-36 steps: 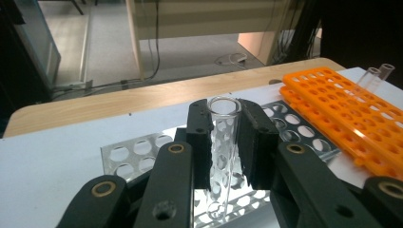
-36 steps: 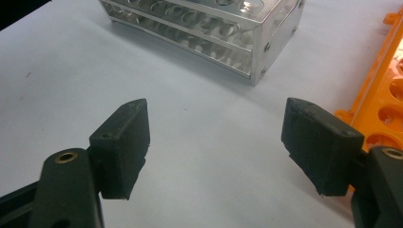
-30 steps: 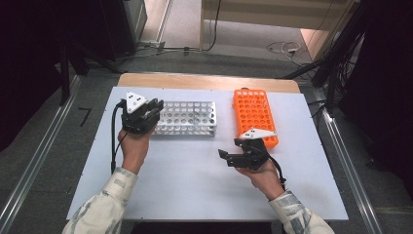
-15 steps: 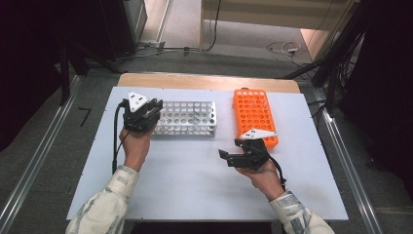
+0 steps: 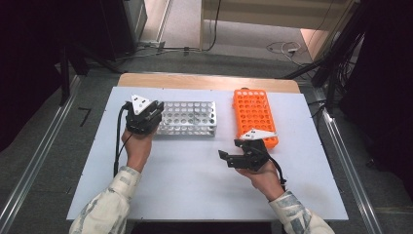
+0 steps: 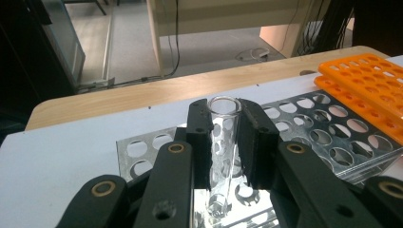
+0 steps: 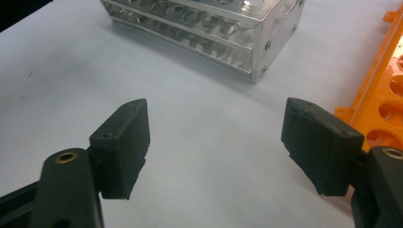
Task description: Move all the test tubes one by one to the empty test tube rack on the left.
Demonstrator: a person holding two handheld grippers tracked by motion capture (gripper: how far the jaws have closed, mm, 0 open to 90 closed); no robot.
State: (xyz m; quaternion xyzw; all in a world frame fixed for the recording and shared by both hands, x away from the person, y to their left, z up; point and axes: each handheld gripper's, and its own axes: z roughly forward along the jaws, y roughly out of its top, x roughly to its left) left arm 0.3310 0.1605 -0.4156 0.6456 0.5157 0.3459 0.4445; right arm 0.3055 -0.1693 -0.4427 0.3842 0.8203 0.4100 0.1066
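We see the left tool (image 6: 223, 137) clamping a clear glass tube (image 6: 223, 142) over the perforated metal rack (image 5: 187, 118); the right tool (image 7: 216, 147) gapes empty, ribbed orange rack (image 5: 254, 117) at 2 o'clock.

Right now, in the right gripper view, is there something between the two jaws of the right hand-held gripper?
No, the right hand-held gripper stands open, with only bare white table showing in the gap.

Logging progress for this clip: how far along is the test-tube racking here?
Early stage. Done: no other tube can be seen in the metal rack, and the orange rack looks empty. In hand: the left hand-held gripper is shut on a clear glass tube, upright with its bottom in a hole at the metal rack's end. Left: letting go. The right hand-held gripper is open over the table.
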